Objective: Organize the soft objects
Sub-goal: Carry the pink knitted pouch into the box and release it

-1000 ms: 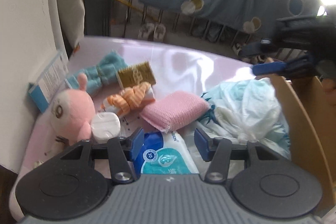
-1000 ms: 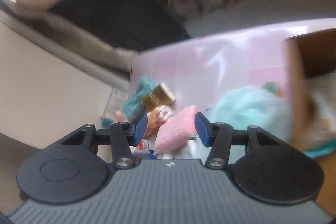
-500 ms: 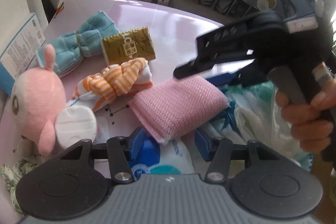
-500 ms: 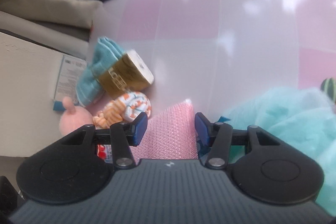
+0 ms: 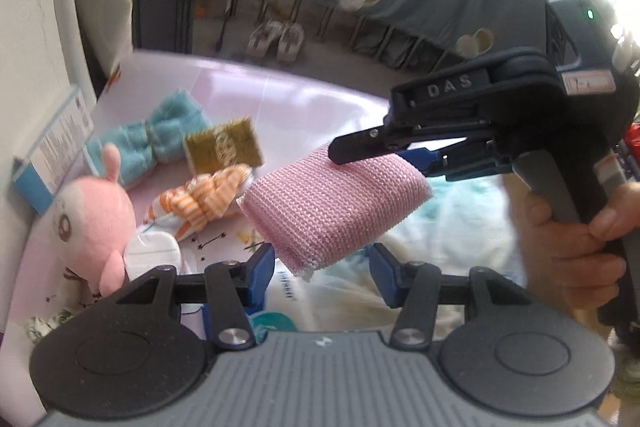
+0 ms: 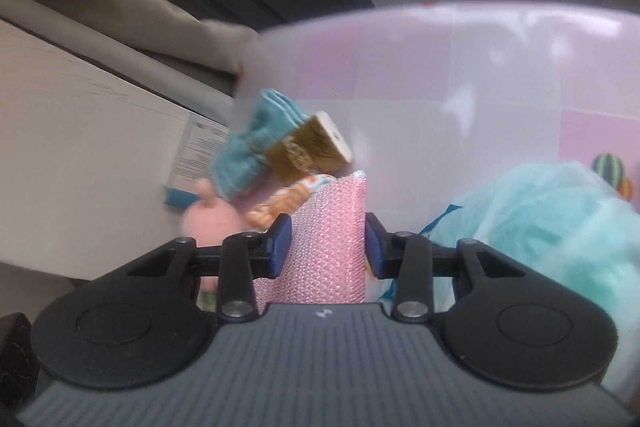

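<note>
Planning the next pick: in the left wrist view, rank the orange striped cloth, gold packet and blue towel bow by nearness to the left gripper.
1. Orange striped cloth, just beyond the left gripper, left of centre.
2. Gold packet, behind that cloth.
3. Blue towel bow, farthest, back left.

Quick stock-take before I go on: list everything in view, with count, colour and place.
sponge: 1, pink, lifted, in right gripper
plush: 1, pink, table's left
towel: 1, teal, tied, far left
packet: 1, gold, beside towel
striped cloth: 1, orange-white, mid table
pad: 1, white, by plush
wipes pack: 1, blue-white, under left gripper
plastic bag: 1, pale teal, right
box: 1, blue-white, against wall
table: 1, pink
left gripper: open, empty
right gripper: just closed on sponge
hand: holds right gripper
</note>
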